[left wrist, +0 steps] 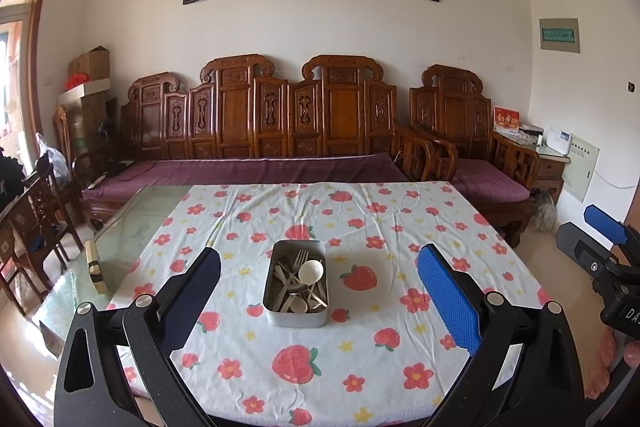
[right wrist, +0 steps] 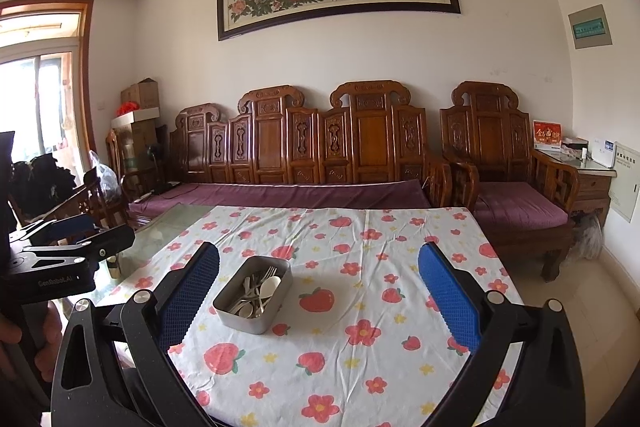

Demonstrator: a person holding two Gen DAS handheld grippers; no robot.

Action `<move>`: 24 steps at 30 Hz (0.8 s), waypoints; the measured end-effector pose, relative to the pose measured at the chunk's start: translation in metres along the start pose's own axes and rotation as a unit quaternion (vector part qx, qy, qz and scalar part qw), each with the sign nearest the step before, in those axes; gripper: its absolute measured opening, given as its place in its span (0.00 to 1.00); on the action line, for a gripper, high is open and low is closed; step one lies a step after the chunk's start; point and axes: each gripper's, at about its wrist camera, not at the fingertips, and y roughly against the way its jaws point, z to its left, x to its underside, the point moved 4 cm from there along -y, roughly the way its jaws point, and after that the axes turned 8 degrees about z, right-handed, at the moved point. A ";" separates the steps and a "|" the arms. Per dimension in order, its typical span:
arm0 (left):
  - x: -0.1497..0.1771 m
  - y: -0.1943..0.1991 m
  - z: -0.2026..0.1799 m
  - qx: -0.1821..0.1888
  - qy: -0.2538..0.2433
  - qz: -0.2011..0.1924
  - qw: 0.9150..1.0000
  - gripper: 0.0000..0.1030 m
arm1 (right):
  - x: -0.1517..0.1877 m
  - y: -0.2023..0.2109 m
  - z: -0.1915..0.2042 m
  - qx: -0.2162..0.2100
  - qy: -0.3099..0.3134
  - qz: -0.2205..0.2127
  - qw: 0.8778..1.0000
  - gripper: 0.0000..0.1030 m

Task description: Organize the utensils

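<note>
A metal tin (left wrist: 294, 319) stands in the middle of the flowered tablecloth (left wrist: 360, 367). Inside it lie a jumble of utensils: a fork (left wrist: 301, 259), a white spoon (left wrist: 311, 271) and several metal pieces. In the right wrist view the same metal tin (right wrist: 244, 319) sits left of centre with its utensils (right wrist: 260, 289). My left gripper (left wrist: 319, 297) is open, held above the table's near side with the tin between and beyond its fingers. My right gripper (right wrist: 319, 297) is open too, with nothing held. Each gripper appears at the edge of the other's view.
The cloth covers most of a glass-topped table (left wrist: 120, 235); a small wooden block (left wrist: 96, 267) rests on the bare glass at left. A carved wooden sofa (left wrist: 260, 131) with purple cushions lines the far wall. Wooden chairs (left wrist: 36, 219) stand at the left.
</note>
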 end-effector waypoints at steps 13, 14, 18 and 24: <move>-0.002 0.002 -0.003 -0.001 -0.001 -0.002 1.000 0.92 | 0.003 -0.005 0.003 0.002 0.003 0.000 1.000 0.97; -0.002 0.002 -0.003 0.000 -0.001 -0.002 1.000 0.92 | 0.004 -0.005 0.004 0.002 0.002 0.000 1.000 0.97; -0.003 0.005 -0.004 0.000 -0.002 -0.002 1.000 0.92 | 0.006 -0.007 0.004 0.001 0.003 0.001 1.000 0.97; -0.001 0.005 -0.004 0.000 -0.001 -0.003 1.000 0.92 | 0.007 -0.007 0.006 0.001 0.003 0.001 1.000 0.97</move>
